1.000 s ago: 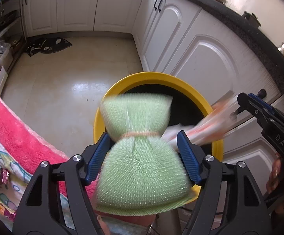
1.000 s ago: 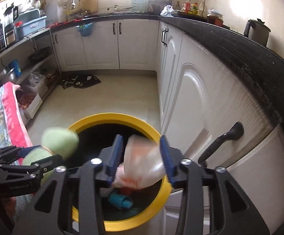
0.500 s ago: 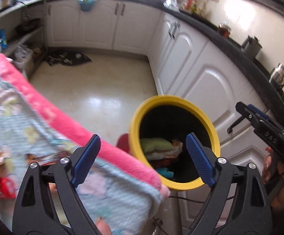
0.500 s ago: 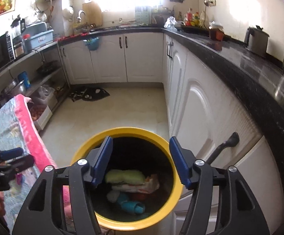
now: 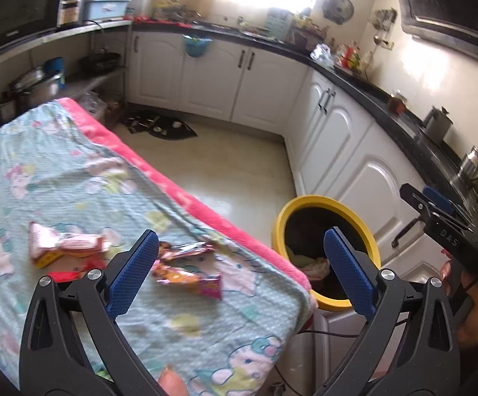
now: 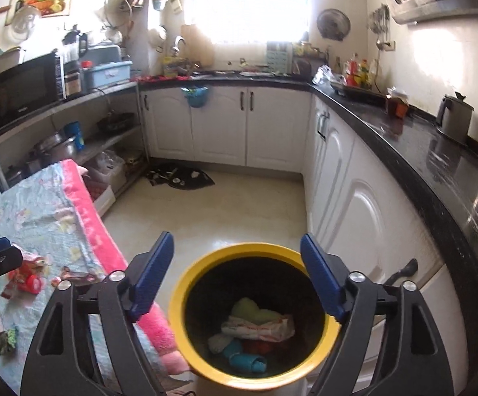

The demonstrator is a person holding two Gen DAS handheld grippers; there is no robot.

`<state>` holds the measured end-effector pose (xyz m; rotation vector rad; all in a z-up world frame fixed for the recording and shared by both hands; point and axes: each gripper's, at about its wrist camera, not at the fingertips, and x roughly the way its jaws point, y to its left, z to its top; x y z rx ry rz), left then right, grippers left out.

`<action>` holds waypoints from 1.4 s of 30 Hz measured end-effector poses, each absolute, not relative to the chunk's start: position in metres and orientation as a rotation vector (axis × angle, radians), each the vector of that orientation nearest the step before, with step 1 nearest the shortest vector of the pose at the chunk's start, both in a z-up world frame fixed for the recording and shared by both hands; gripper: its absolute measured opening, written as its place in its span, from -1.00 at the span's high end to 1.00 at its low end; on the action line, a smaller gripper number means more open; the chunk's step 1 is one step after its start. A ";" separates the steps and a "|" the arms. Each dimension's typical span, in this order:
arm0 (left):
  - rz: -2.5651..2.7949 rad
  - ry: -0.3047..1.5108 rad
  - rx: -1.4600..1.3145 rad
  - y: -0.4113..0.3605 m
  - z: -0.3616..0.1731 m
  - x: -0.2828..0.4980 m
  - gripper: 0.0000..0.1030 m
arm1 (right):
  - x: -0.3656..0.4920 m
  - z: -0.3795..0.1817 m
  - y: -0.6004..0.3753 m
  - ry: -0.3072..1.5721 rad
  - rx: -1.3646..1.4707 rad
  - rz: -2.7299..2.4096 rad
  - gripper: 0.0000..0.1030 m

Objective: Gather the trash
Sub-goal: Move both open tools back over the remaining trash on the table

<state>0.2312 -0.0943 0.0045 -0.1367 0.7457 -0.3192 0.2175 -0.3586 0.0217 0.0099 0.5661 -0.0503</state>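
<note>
A yellow bin (image 6: 255,381) with a black inside stands on the floor beside the table; it also shows in the left wrist view (image 5: 324,203). In it lie a green scrubber (image 6: 252,310), a white and red wrapper (image 6: 258,326) and a blue item (image 6: 245,359). My right gripper (image 6: 237,275) is open and empty above the bin. My left gripper (image 5: 240,270) is open and empty over the table's end. On the table lie an orange wrapper (image 5: 186,279), a foil wrapper (image 5: 186,249), a pink packet (image 5: 64,244) and a red wrapper (image 5: 64,275).
The table carries a light blue cartoon cloth (image 5: 41,171) with a pink border (image 5: 206,214). White cabinets (image 6: 364,217) with a black counter (image 6: 436,165) run along the right. A dark mat (image 6: 179,178) lies on the floor. A small green wrapper (image 6: 8,340) lies near the table's front.
Both grippers opened and dropped the green scrubber and the white wrapper into the bin. Both then rose; the left one swung left over the table.
</note>
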 end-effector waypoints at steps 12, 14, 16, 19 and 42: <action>-0.195 0.685 -0.176 -0.027 0.025 0.186 -0.79 | 0.191 0.053 -0.299 0.496 0.001 0.122 -0.61; -0.181 0.677 -0.186 -0.018 0.027 0.179 -0.79 | 0.186 0.057 -0.289 0.488 -0.004 0.147 -0.61; -0.161 0.664 -0.200 -0.006 0.030 0.170 -0.79 | 0.182 0.061 -0.277 0.478 -0.011 0.179 -0.63; -0.133 0.645 -0.208 0.009 0.034 0.160 -0.79 | 0.175 0.067 -0.261 0.465 -0.024 0.219 -0.67; 0.009 0.594 -0.251 0.093 0.039 0.104 -0.79 | 0.147 0.074 -0.165 0.472 -0.102 0.454 -0.74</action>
